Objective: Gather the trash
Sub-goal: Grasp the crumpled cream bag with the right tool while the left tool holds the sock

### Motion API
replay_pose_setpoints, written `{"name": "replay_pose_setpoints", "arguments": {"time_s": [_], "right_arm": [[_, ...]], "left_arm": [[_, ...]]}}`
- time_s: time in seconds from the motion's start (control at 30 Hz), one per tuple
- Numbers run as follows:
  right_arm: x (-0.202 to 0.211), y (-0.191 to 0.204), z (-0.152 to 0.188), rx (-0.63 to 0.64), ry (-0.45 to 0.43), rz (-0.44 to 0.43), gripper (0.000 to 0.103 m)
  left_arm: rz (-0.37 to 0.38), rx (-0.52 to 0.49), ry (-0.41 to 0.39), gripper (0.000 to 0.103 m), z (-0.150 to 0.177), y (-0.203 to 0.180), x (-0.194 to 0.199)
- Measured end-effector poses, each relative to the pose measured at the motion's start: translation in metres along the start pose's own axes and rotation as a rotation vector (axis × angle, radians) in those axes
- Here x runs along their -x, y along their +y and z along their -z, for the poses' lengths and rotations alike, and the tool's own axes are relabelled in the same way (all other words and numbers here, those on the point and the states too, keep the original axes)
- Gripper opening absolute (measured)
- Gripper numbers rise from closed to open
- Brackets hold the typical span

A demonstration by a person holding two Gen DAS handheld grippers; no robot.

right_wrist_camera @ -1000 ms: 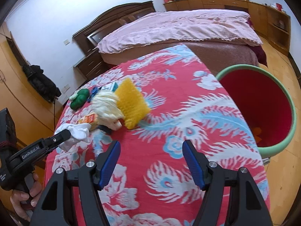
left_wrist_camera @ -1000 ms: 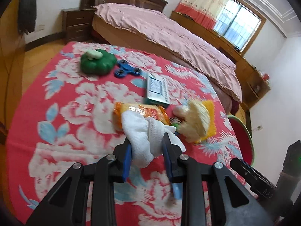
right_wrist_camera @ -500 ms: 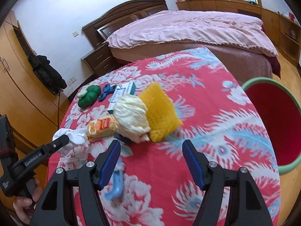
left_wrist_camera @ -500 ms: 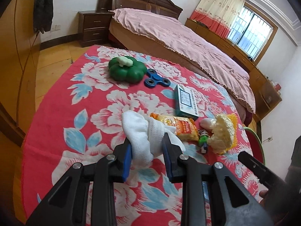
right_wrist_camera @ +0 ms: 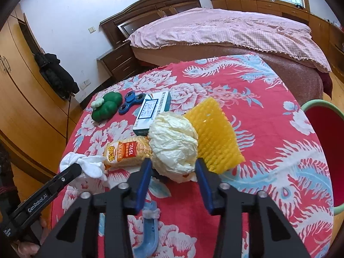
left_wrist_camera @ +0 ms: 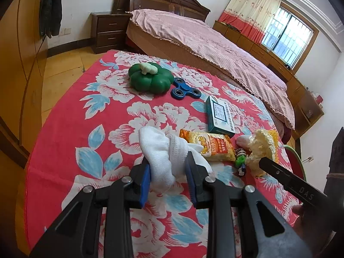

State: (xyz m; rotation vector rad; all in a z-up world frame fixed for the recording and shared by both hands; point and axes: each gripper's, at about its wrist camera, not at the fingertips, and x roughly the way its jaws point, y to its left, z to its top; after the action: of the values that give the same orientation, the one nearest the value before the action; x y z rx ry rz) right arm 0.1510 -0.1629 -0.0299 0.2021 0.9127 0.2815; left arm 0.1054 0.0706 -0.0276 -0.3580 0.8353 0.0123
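The right tongs [right_wrist_camera: 173,169] have just been closing around a crumpled cream paper wad [right_wrist_camera: 173,145] beside a yellow foam net [right_wrist_camera: 212,133] on the worktop [right_wrist_camera: 268,150].

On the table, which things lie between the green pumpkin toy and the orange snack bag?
In the left wrist view, the blue fidget spinner and the teal box lie between the green pumpkin toy and the orange snack bag.

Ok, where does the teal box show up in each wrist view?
Left wrist: teal box lies right of centre, beyond the snack packet.
Right wrist: teal box lies left of centre, behind the crumpled cream bag.
Shared landmark: blue fidget spinner beside the box.
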Motion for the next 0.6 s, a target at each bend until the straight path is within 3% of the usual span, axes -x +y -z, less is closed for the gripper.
{"name": "replay_pose_setpoints", "arguments": {"time_s": [0.17, 0.6], "right_arm": [[-0.002, -0.002, 0.002, -0.010, 0.003, -0.007, 0.027], [0.035, -0.011, 0.013, -0.050, -0.063, -0.050, 0.024]], "left_arm": [[0.002, -0.003, 0.003, 0.030, 0.000, 0.000, 0.000], [0.038, -0.057, -0.020, 0.030, -0.001, -0.025, 0.017]]}}
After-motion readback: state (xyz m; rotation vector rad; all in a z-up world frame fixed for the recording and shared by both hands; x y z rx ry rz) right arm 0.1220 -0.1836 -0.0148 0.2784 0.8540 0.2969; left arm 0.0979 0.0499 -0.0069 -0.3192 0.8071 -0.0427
